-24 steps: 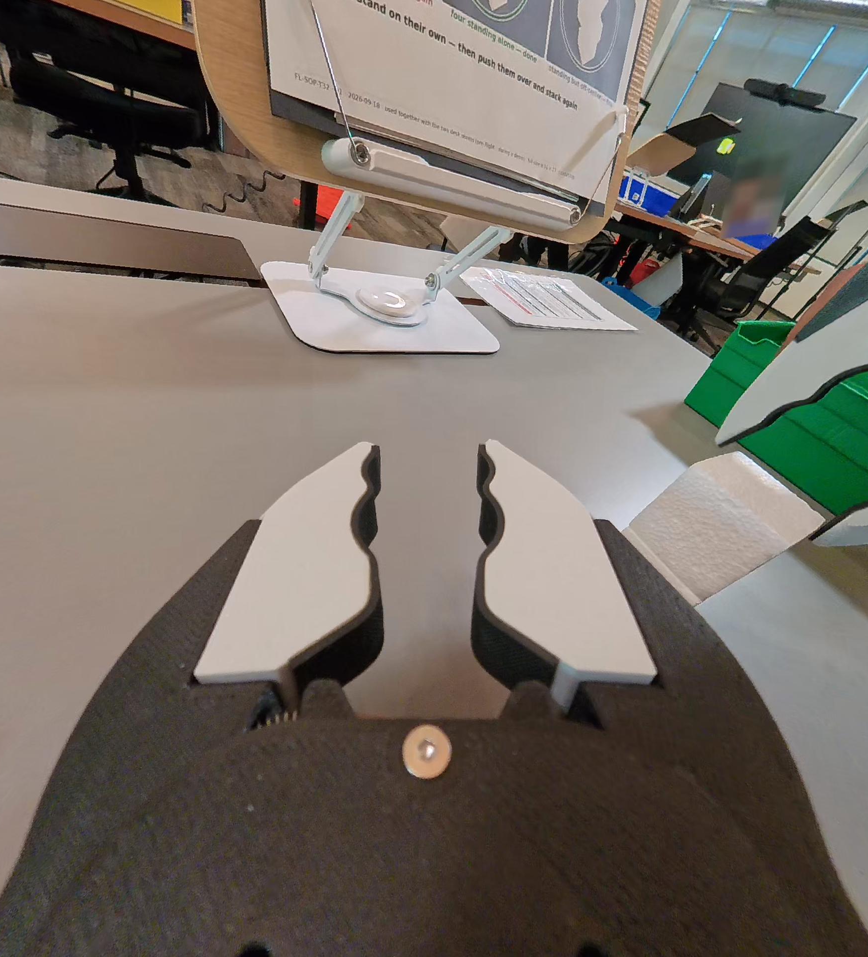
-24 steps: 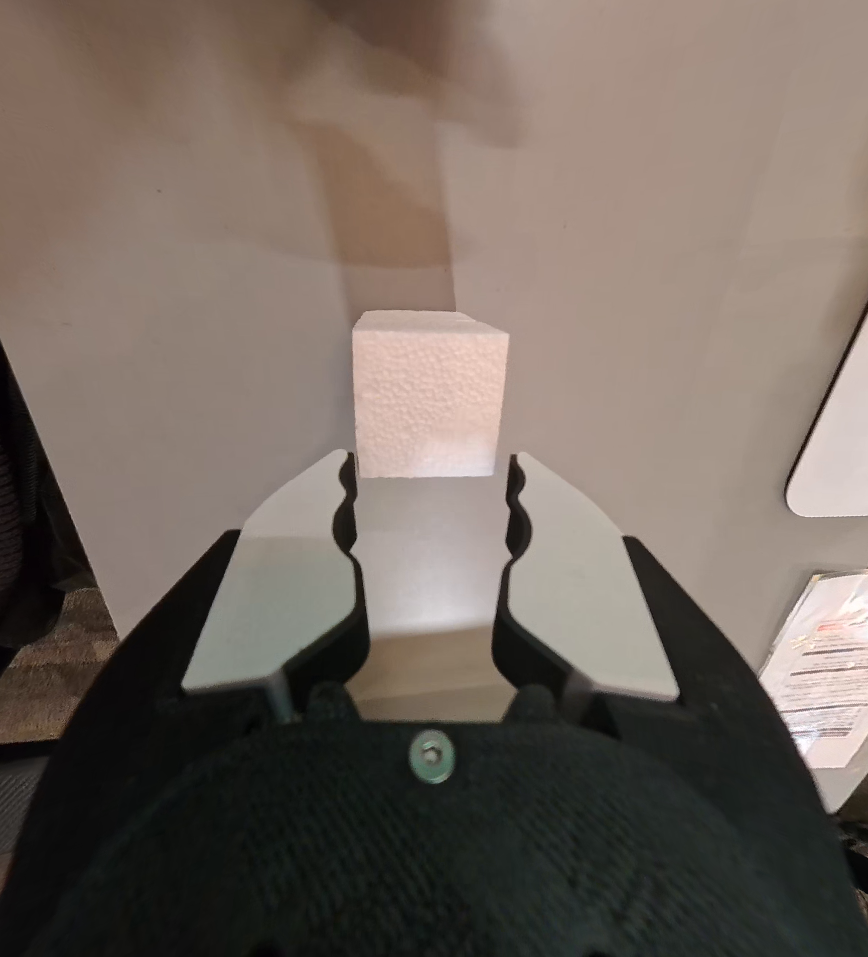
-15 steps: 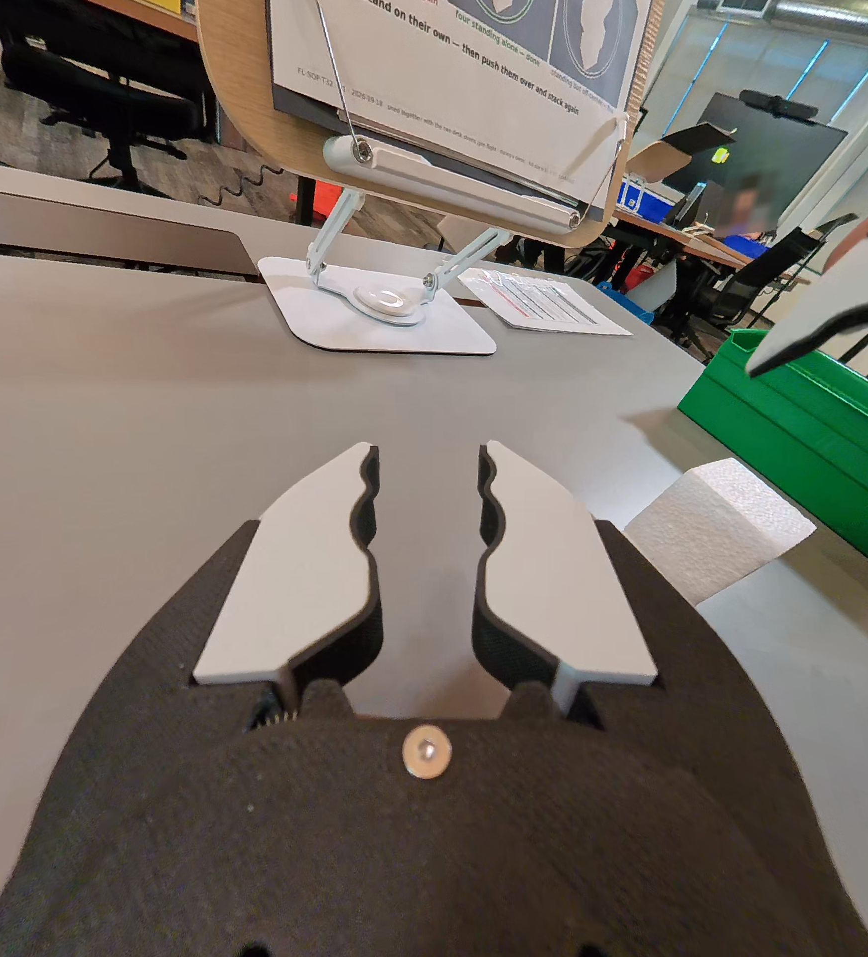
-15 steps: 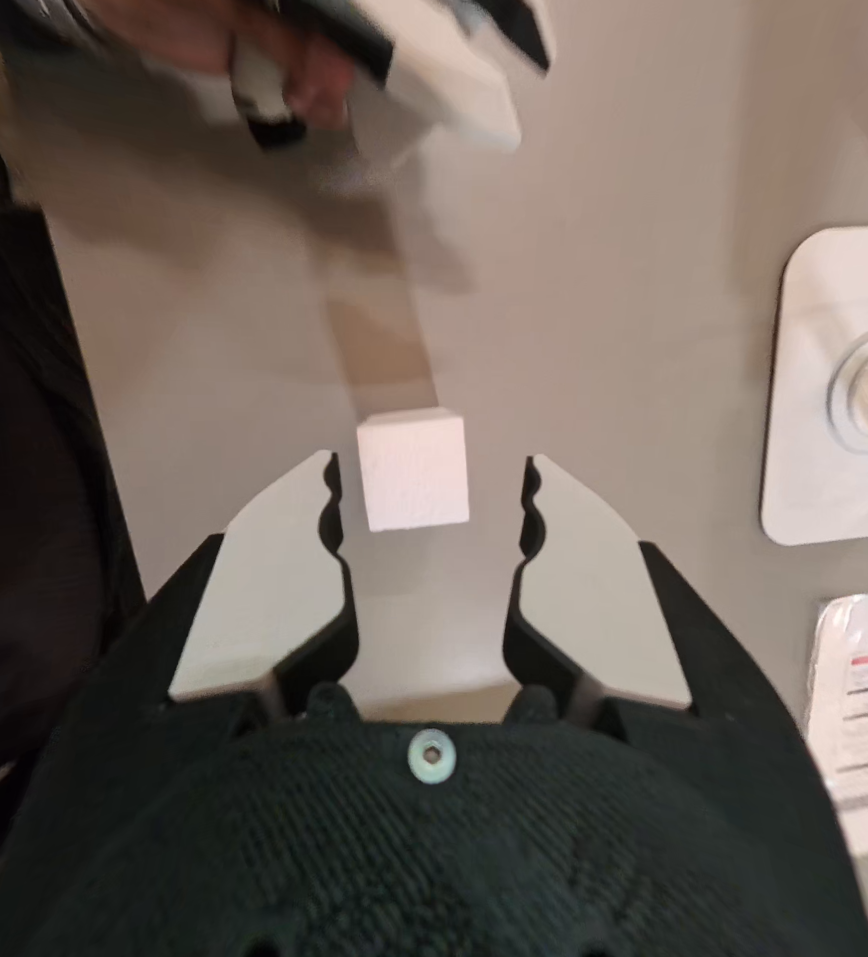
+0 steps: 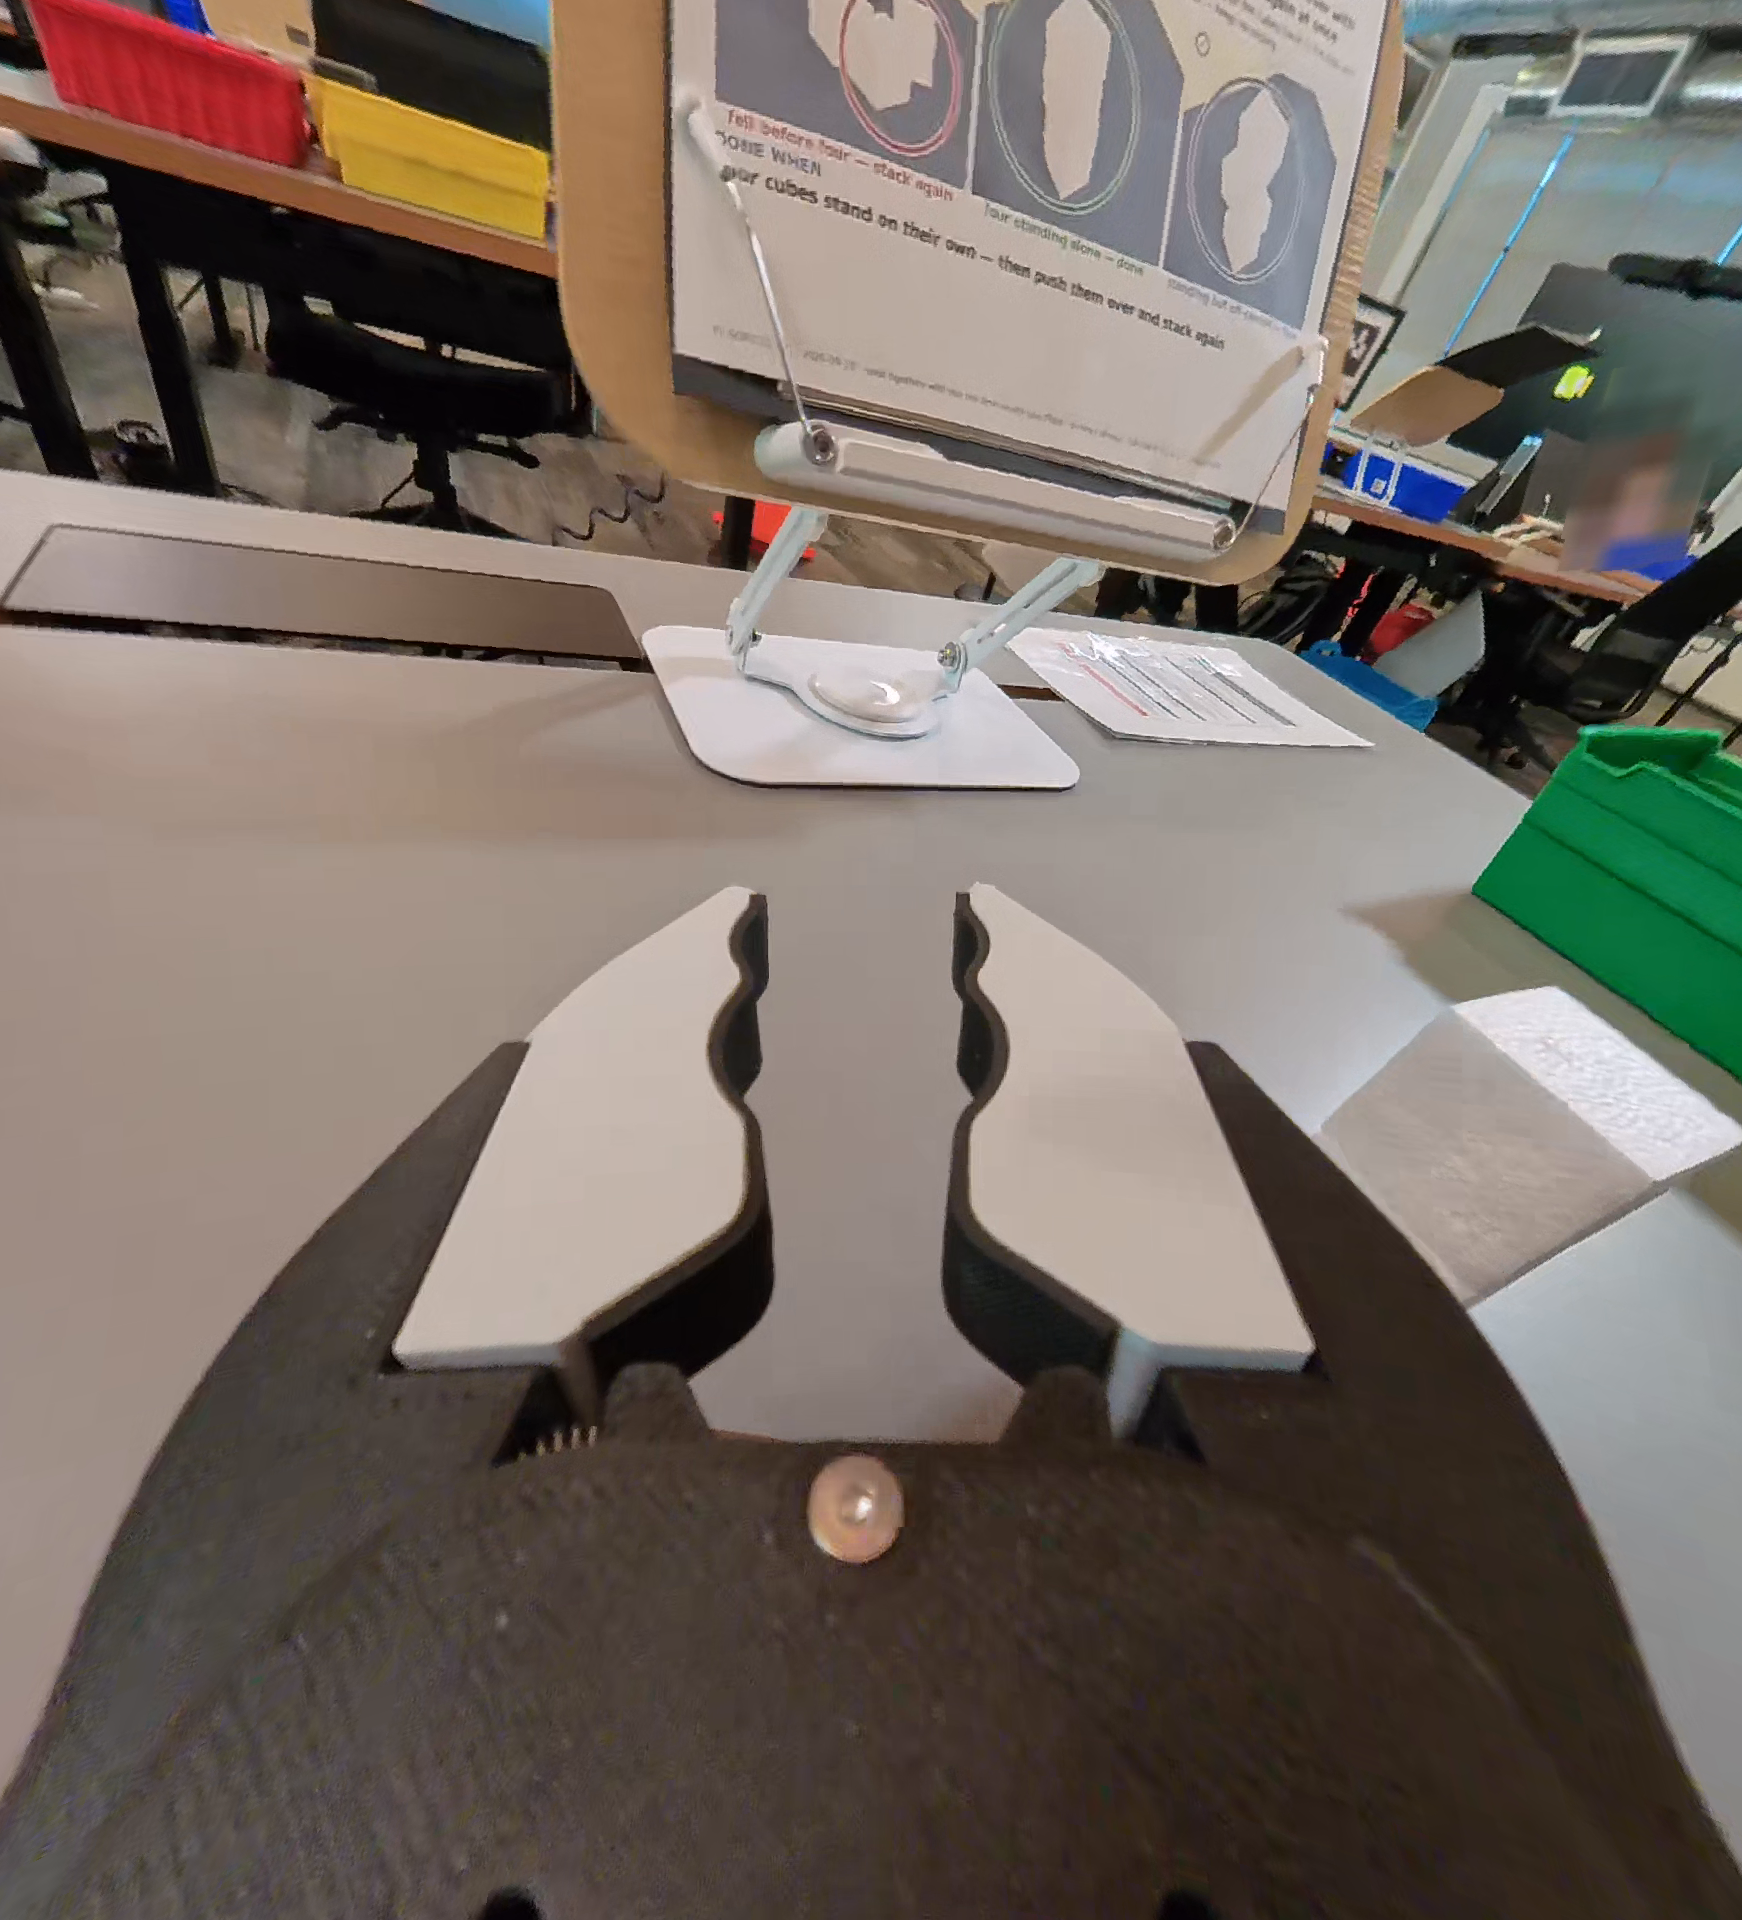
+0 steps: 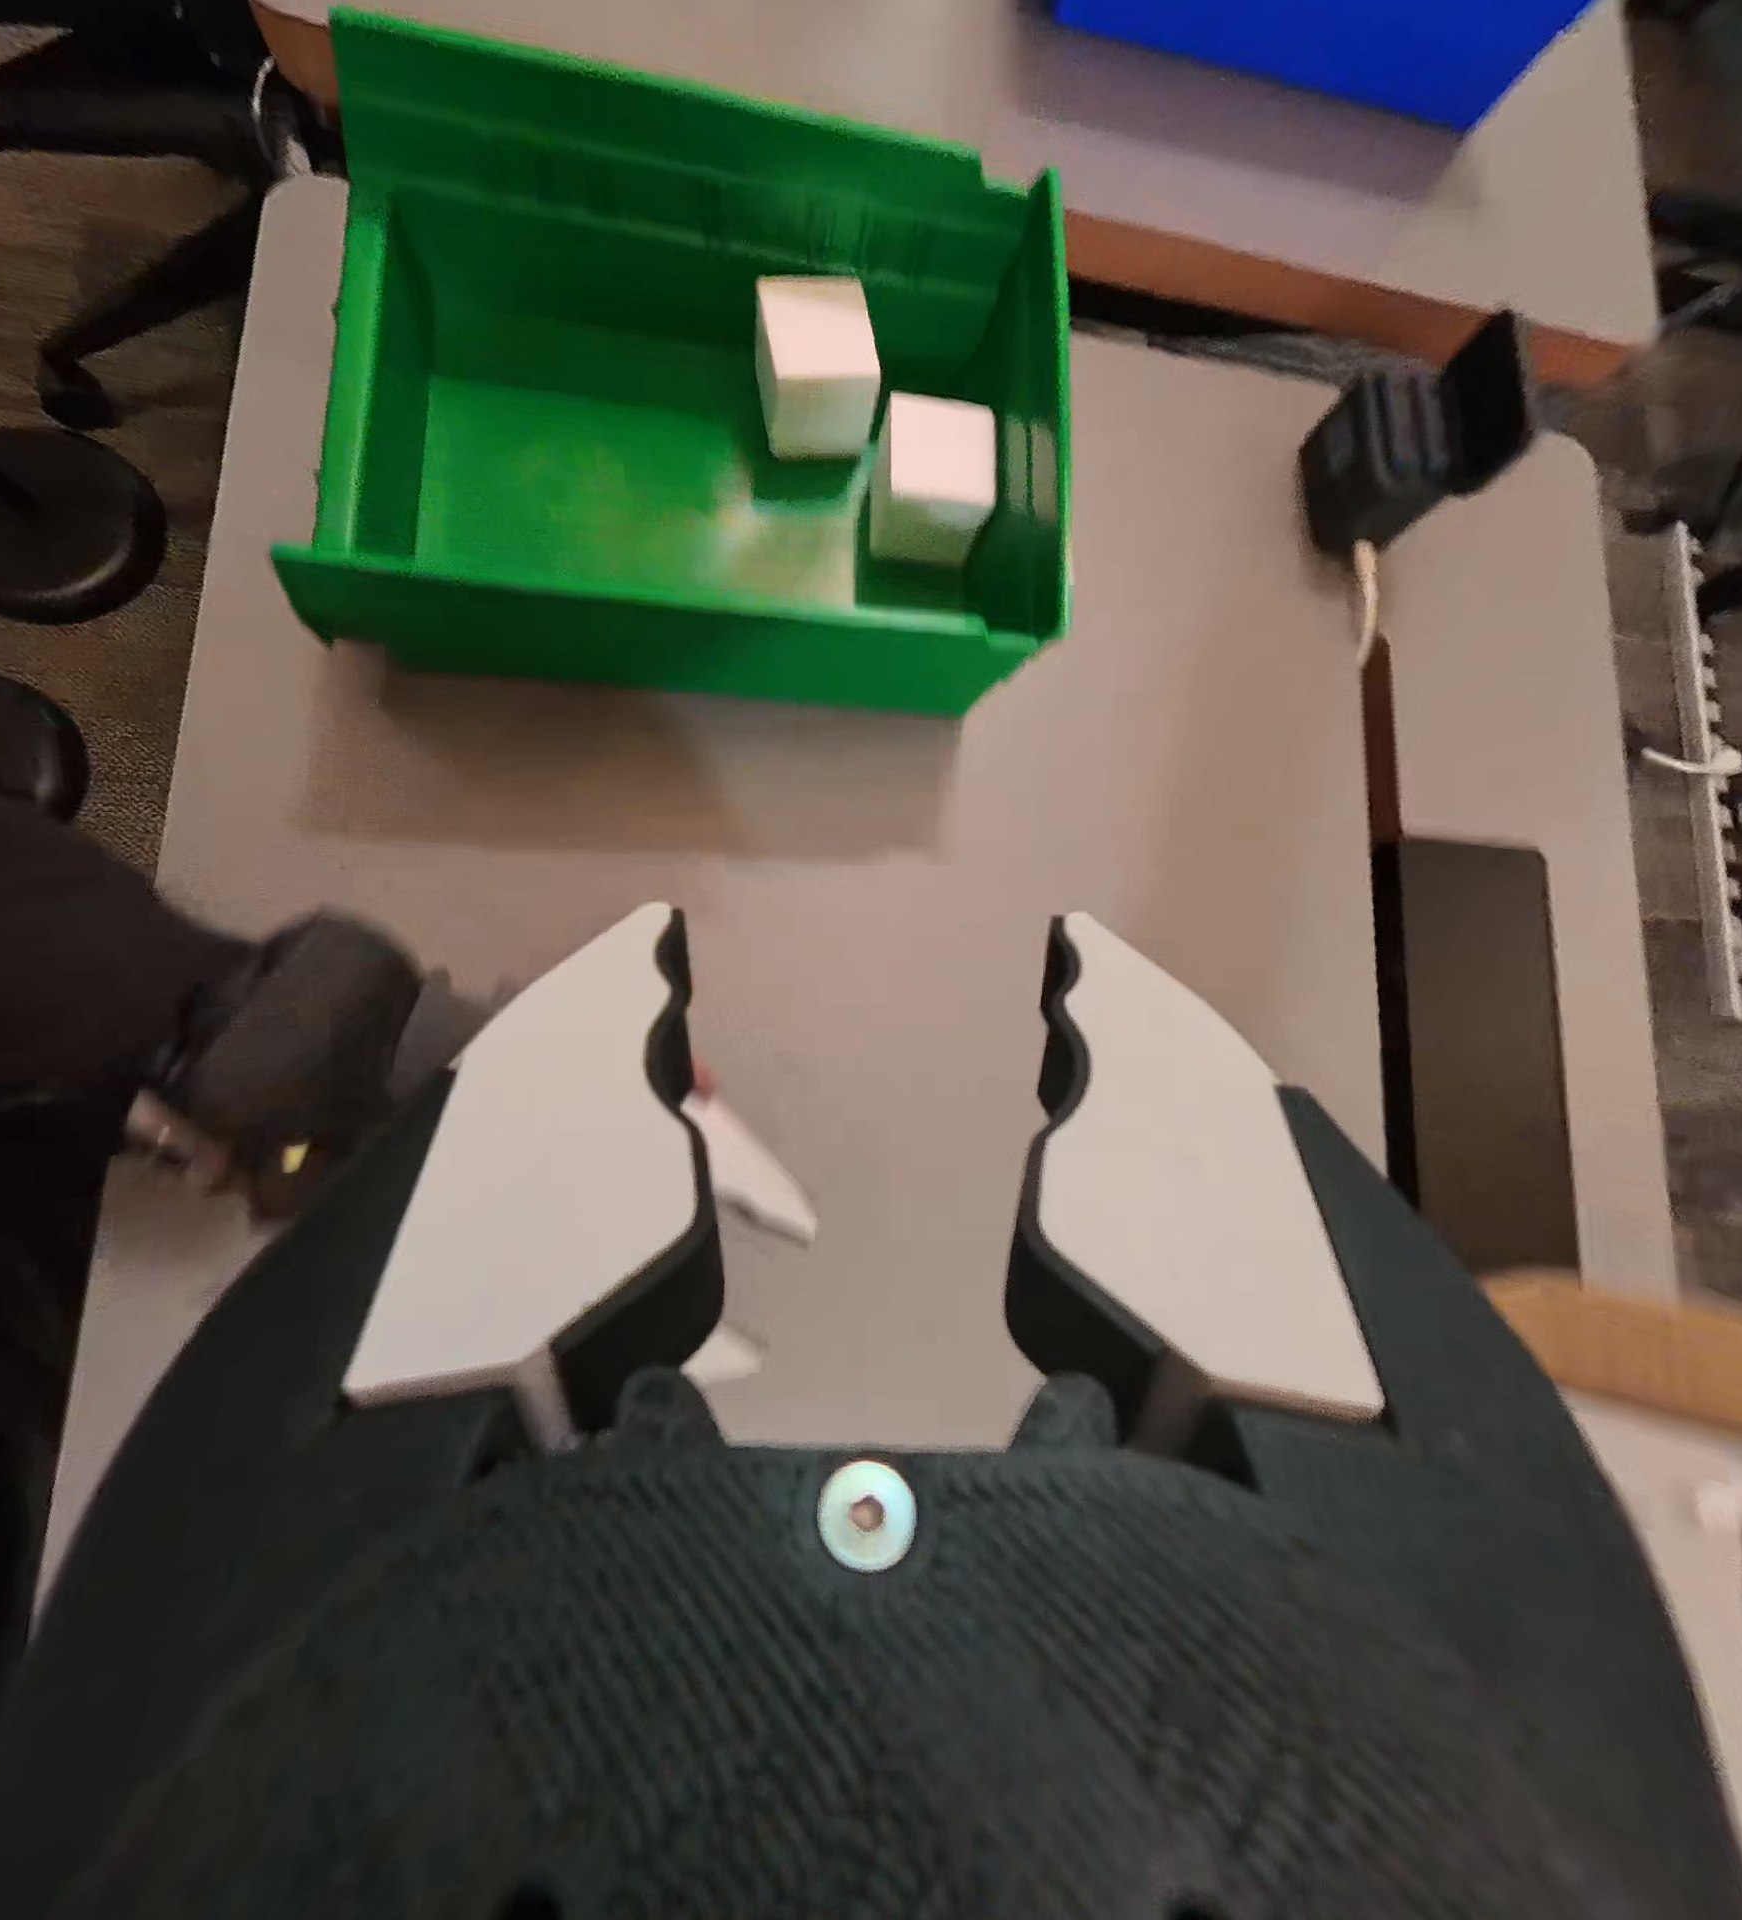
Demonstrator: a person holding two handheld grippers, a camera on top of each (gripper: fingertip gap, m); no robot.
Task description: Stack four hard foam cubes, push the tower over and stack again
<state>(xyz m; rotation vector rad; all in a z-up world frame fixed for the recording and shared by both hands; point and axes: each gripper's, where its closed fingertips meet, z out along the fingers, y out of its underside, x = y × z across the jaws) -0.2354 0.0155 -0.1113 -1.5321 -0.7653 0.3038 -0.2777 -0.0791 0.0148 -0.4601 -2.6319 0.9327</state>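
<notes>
The left hand-held gripper [image 5: 861,914] is held low over the grey bench [image 5: 223,883], its jaws parted by a narrow gap with nothing between them. Just to its right, a white foam cube [image 5: 1532,1122] rests on the bench surface, apart from the fingers. Beyond that cube, at the right edge of the left wrist view, part of a green bin [image 5: 1677,894] is seen. Straight ahead, a white stand [image 5: 867,717] carries a tilted board with a printed sheet [image 5: 1002,208], and a laminated sheet [image 5: 1189,691] lies flat beside the stand's base.

The right hand-held gripper [image 6: 865,925] is seen from well above the bench [image 6: 846,810], its jaws spread wide and empty. Ahead of it the green bin [image 6: 638,644] stands on the bench, and two foam cubes are held inside it: one cube [image 6: 815,364] near the far wall and a second cube [image 6: 934,473] just beside it against the right wall (whether they touch cannot be told, as the picture is blurred). At the left of this view a gloved hand [image 6: 295,1049] is seen, and white parts of the other gripper show past the left finger. A dark device [image 6: 1418,447] with a cable sits at the bench's far right corner.
</notes>
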